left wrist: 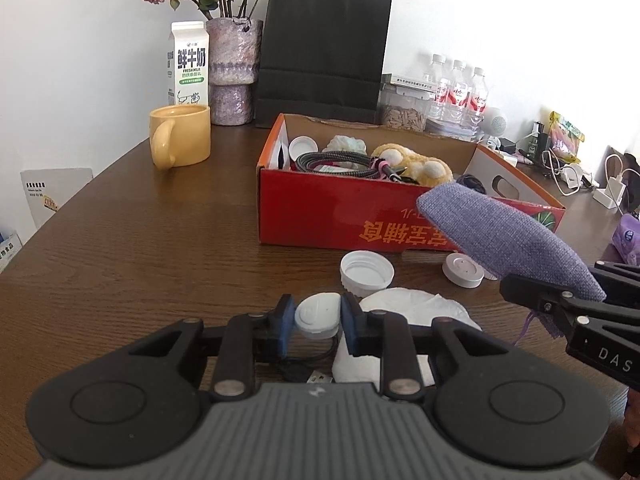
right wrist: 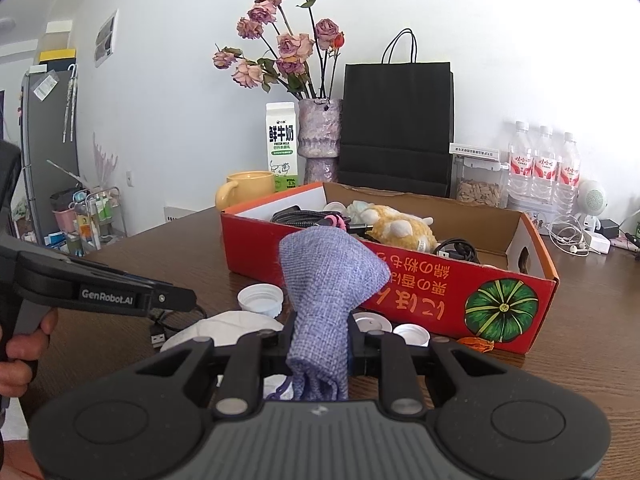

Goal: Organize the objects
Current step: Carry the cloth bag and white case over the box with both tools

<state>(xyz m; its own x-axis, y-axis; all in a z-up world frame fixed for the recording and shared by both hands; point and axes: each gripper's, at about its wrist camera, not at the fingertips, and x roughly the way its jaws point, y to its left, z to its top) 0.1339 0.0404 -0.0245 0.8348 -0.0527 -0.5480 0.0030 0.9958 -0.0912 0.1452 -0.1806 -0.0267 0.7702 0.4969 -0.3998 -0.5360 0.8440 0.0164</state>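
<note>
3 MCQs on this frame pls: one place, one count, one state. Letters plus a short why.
1. Where is the yellow mug?
A. inside the red box
B. on the table, left of the red box
C. on the black bag

2. How many water bottles stand by the wall?
A. one
B. three
C. five

3. What does the right hand-held gripper hold?
A. purple fabric pouch
B. milk carton
C. nothing

B: the mug sits on wood left of the red box.
B: three caps show.
A: the purple fabric pouch is clamped between its fingers.
</note>
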